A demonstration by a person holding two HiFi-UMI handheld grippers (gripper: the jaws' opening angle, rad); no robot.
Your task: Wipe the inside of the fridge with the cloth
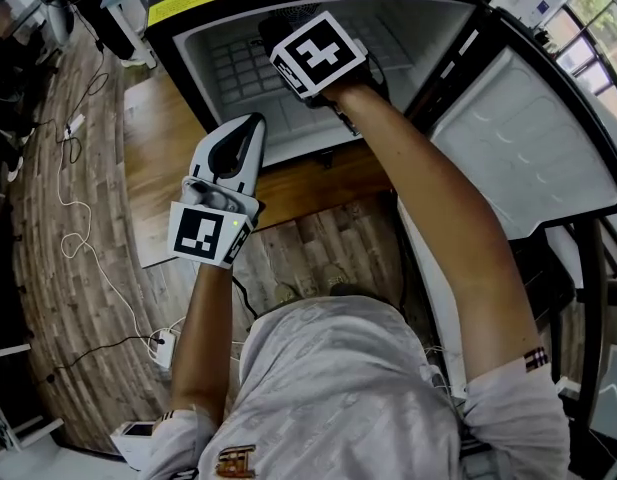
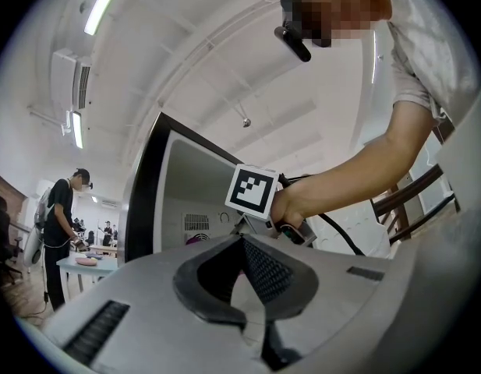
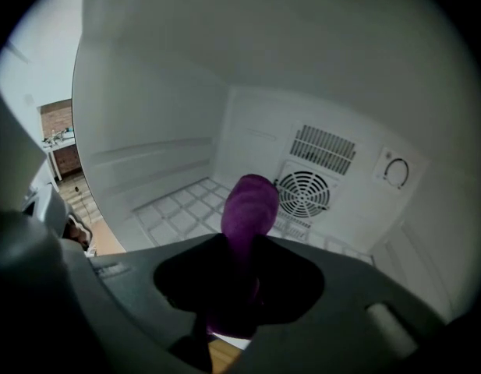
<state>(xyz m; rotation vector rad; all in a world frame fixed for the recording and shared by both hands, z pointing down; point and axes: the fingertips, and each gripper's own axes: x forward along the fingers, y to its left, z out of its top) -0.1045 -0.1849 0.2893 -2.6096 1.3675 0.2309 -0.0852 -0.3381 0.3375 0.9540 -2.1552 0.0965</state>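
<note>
A small black fridge (image 1: 188, 43) stands open, its white inside showing a grid shelf (image 1: 238, 68) and a round fan grille (image 3: 304, 193) on the back wall. My right gripper (image 3: 244, 244) reaches inside, shut on a purple cloth (image 3: 249, 205) that sticks up between its jaws above the shelf (image 3: 185, 209). In the head view only its marker cube (image 1: 318, 53) shows, with the jaws hidden behind it. My left gripper (image 1: 251, 123) hangs outside, in front of the fridge's lower edge, shut and holding nothing. From the left gripper view the fridge (image 2: 178, 185) and a bit of cloth (image 2: 195, 238) show.
The fridge door (image 1: 528, 138) swings open to the right. The fridge rests on a wooden platform (image 1: 158, 158). Cables (image 1: 83, 228) and a power strip (image 1: 163, 348) lie on the plank floor at the left. A dark frame (image 1: 588, 298) stands right. People stand far behind (image 2: 65, 224).
</note>
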